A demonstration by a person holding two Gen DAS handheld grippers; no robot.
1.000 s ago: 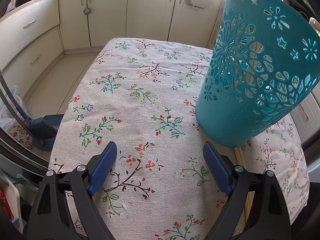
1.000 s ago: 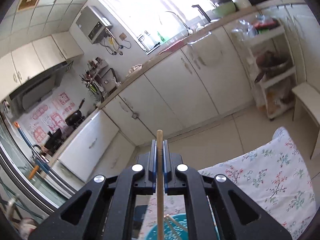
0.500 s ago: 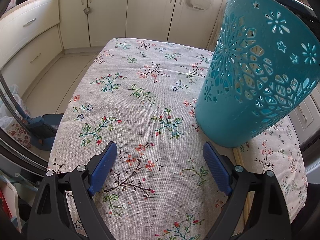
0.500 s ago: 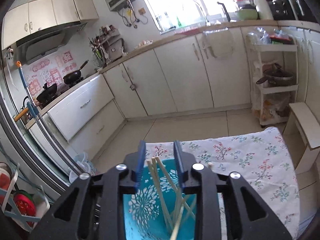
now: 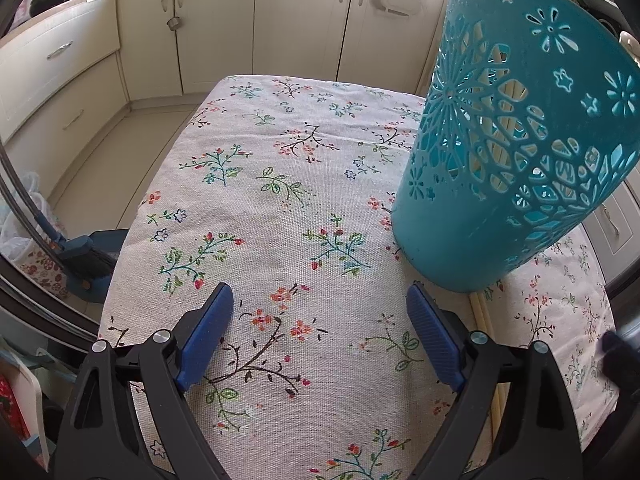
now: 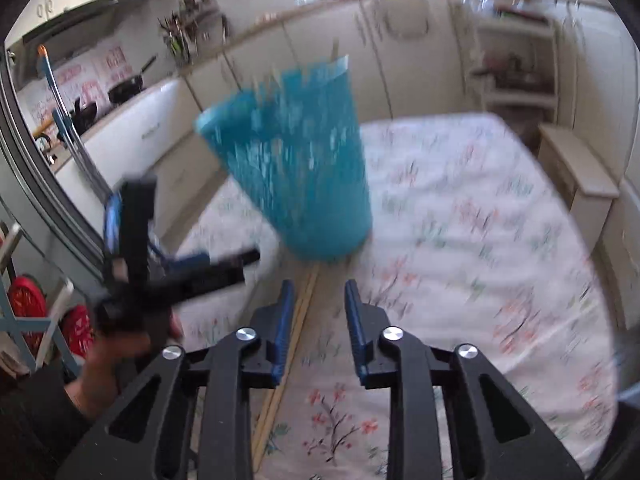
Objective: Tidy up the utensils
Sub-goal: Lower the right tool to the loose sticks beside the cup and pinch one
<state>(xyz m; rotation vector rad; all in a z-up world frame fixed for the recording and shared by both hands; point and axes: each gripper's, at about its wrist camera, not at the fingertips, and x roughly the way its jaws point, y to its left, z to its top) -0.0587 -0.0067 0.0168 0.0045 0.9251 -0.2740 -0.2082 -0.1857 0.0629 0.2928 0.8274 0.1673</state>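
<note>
Two grippers over the floral tablecloth (image 5: pixel 280 168): left gripper (image 5: pixel 320 332) spread wide, gripping nothing, with the teal basket (image 5: pixel 520 152) at its two o'clock, pale chopsticks (image 5: pixel 502 92) visible through the cutouts. Right gripper (image 6: pixel 318 320), view blurred, jaws parted and empty; loose chopsticks (image 6: pixel 298 320) lie on the cloth by its left finger, basket at twelve o'clock.

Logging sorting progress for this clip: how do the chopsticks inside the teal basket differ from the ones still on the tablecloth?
The chopsticks in the basket stand steeply, leaning against the wall of the teal basket; the chopsticks on the tablecloth lie flat.

The basket ones show only through the cut-outs; the tablecloth ones lie in the open, running from the basket's foot toward the open right gripper.

Both look like pale wood. No gripper holds either.
</note>
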